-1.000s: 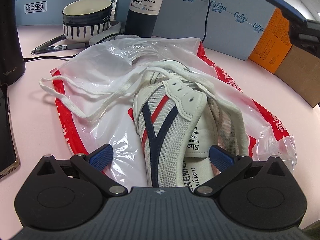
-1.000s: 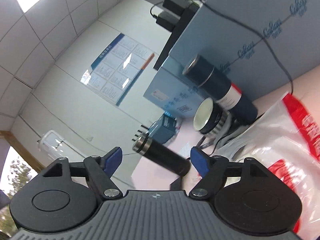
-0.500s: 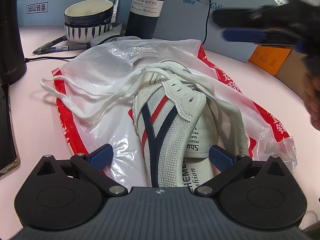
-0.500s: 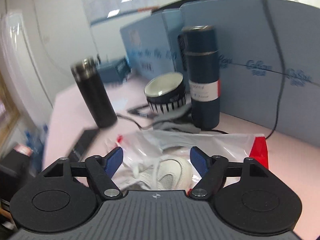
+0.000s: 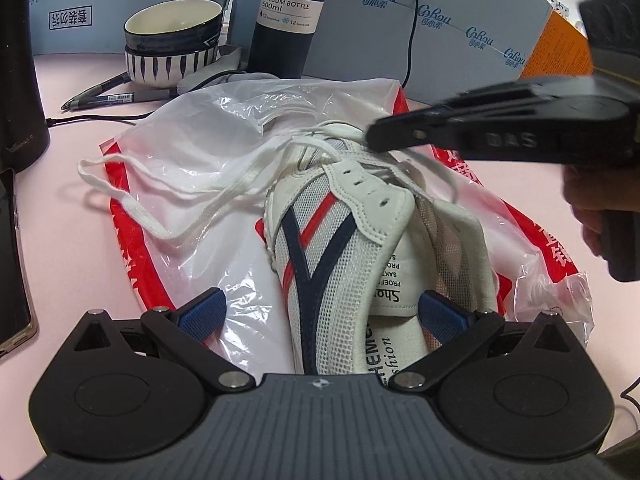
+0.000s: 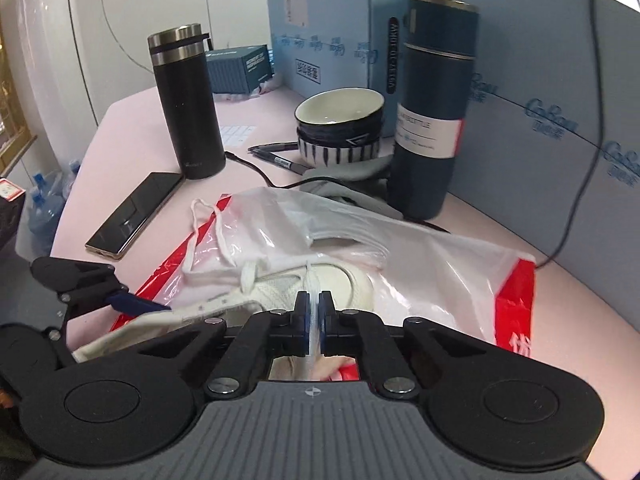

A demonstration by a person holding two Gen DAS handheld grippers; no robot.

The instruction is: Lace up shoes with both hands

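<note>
Both wrist views look steeply down, close, at the shoe (image 5: 344,248) (image 6: 320,284); they share the bowl (image 5: 172,40) (image 6: 340,128) at top.

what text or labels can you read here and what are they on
"VACUUM BOTTLE 500ml": white label on the dark blue bottle.
"CoRou": printed repeatedly on the light blue boxes.
"Shoes", partly hidden: shoe tongue label.
"shion", cut off: shoe insole.
"DAS": side of the right tool.
Red print on the plastic bag: too cut off to read.

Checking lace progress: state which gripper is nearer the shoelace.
Right. The right gripper is shut on the shoelace over the shoe's toe; the left gripper stands open around the shoe's heel, away from it.
</note>
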